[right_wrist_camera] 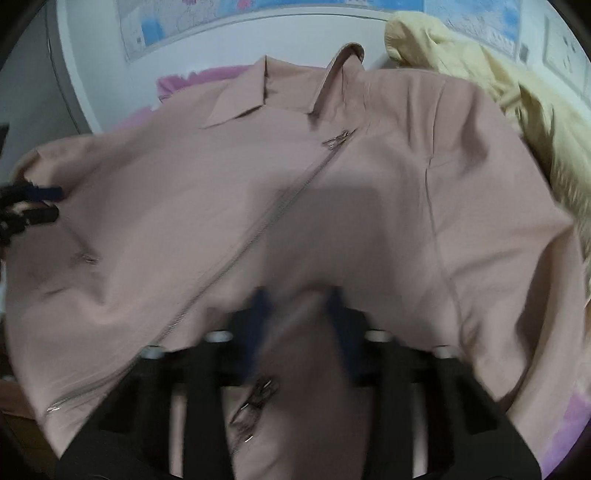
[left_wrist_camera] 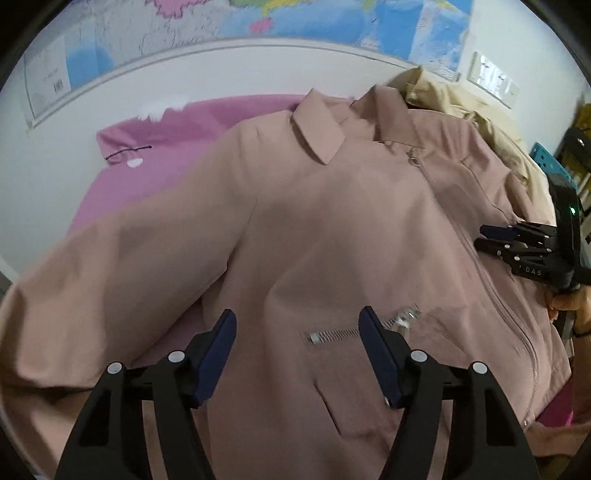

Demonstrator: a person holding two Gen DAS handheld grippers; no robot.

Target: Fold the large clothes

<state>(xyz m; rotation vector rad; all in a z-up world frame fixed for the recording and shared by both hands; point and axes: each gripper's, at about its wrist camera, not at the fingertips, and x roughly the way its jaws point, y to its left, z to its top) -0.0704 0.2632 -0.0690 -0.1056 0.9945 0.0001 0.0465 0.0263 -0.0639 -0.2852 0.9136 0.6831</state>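
Observation:
A dusty-pink zip jacket [left_wrist_camera: 332, 229] lies front up, collar at the far side, on a pink cloth. It also fills the right wrist view [right_wrist_camera: 369, 177]. My left gripper [left_wrist_camera: 297, 325] is open and empty, hovering over the jacket's lower left front above a pocket zipper [left_wrist_camera: 354, 328]. It also shows at the left edge of the right wrist view [right_wrist_camera: 53, 203]. My right gripper [right_wrist_camera: 299, 295] is blurred; its jaws stand apart over the jacket's lower right front. In the left wrist view the right gripper [left_wrist_camera: 485, 238] is at the right, by the main zipper.
A pale yellow garment [right_wrist_camera: 517, 96] is heaped behind the jacket's right shoulder. The pink cloth [left_wrist_camera: 170, 158] spreads to the left. A white wall with a map [left_wrist_camera: 258, 18] stands behind. Shelving [left_wrist_camera: 576, 162] is at the far right.

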